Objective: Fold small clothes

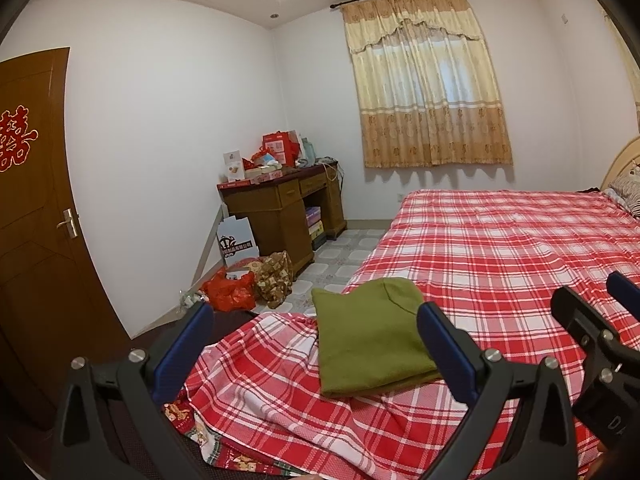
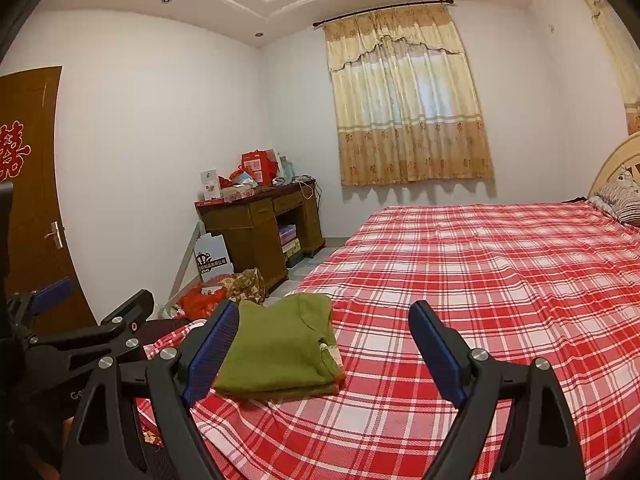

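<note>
A green garment [image 1: 370,336] lies folded into a neat rectangle near the foot corner of the bed; in the right wrist view [image 2: 280,350] it sits left of centre. My left gripper [image 1: 316,320] is open and empty, held above and short of the garment. My right gripper [image 2: 322,320] is open and empty, raised above the bed just right of the garment. The right gripper shows at the right edge of the left wrist view [image 1: 588,292]. The left gripper shows at the left of the right wrist view [image 2: 96,292].
The bed has a red and white plaid sheet [image 2: 480,280] with a headboard and pillows [image 2: 620,196] at the far right. A cluttered wooden desk [image 1: 280,208], bags on the floor [image 1: 248,284] and a brown door [image 1: 36,208] stand to the left. A curtained window [image 1: 428,92] is behind.
</note>
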`<state>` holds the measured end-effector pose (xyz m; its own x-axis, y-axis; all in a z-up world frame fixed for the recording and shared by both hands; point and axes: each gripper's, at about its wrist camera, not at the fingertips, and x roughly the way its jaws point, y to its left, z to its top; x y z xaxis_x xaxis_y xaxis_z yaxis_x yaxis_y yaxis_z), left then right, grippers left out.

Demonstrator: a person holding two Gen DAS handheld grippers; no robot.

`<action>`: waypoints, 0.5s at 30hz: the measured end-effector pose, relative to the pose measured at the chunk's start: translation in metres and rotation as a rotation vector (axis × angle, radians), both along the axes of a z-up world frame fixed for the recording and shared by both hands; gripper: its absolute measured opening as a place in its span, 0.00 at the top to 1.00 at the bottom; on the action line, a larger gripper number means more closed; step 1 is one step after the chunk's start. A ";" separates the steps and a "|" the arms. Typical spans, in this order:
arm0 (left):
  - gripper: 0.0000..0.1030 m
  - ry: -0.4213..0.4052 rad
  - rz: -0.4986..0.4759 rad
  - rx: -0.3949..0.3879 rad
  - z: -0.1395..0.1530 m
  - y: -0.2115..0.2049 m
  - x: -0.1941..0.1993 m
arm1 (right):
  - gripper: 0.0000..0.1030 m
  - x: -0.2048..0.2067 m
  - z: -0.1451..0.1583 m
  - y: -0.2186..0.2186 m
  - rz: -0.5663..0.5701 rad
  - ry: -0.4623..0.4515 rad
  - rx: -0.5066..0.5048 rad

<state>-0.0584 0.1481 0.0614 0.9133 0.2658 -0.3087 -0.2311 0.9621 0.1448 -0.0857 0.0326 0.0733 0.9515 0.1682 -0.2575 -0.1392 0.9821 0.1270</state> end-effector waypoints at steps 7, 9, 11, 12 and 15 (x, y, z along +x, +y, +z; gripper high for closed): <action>0.00 0.000 0.009 0.007 0.000 0.001 0.003 | 0.15 0.001 -0.005 -0.004 -0.010 0.014 0.013; 0.00 -0.001 0.013 0.011 -0.001 0.000 0.003 | 0.15 0.002 -0.005 -0.004 -0.011 0.017 0.013; 0.00 0.003 0.016 0.017 -0.002 0.000 0.005 | 0.15 0.003 -0.006 -0.005 -0.011 0.022 0.015; 0.00 0.006 0.017 0.020 -0.002 -0.001 0.005 | 0.15 0.003 -0.006 -0.006 -0.012 0.023 0.016; 0.00 0.013 0.014 0.024 -0.003 -0.002 0.006 | 0.15 0.004 -0.007 -0.006 -0.011 0.026 0.018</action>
<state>-0.0519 0.1459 0.0580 0.9054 0.2859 -0.3137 -0.2422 0.9550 0.1712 -0.0820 0.0264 0.0666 0.9464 0.1624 -0.2792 -0.1248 0.9811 0.1477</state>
